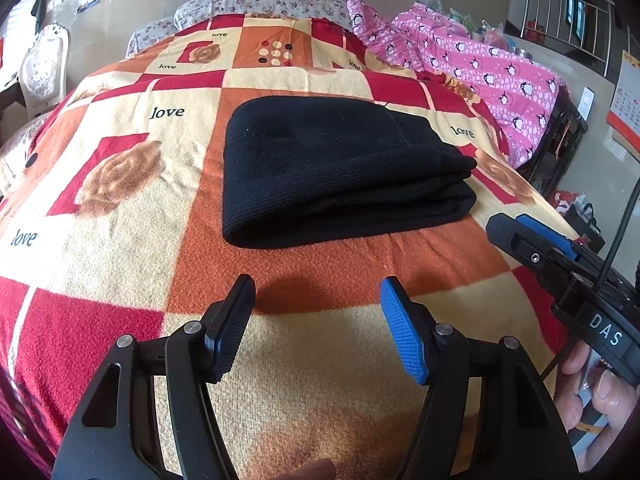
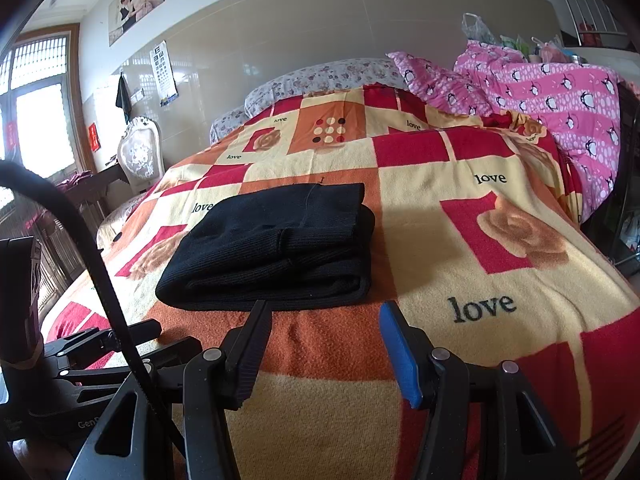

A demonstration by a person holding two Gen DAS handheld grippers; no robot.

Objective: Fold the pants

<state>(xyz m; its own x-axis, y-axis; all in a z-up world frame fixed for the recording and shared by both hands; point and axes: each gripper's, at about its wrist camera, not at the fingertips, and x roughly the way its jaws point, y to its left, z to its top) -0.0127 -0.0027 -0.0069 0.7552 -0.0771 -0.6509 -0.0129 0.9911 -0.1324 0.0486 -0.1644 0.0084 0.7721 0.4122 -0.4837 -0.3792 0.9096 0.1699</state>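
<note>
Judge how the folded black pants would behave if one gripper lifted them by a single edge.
The black pants are soft ribbed knit stacked in loose layers, so they would probably sag and unfold rather than stay a bundle. They look light for their bulk. Pushed across the fuzzy blanket, they would likely drag and bunch, not slide.

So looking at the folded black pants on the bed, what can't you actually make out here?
- Folded black pants: inner layers and waistband hidden by the top fold, both views.
- Right gripper: one finger hidden behind the other, left wrist view.
- Blanket: its far right part covered by the pink penguin quilt.
</note>
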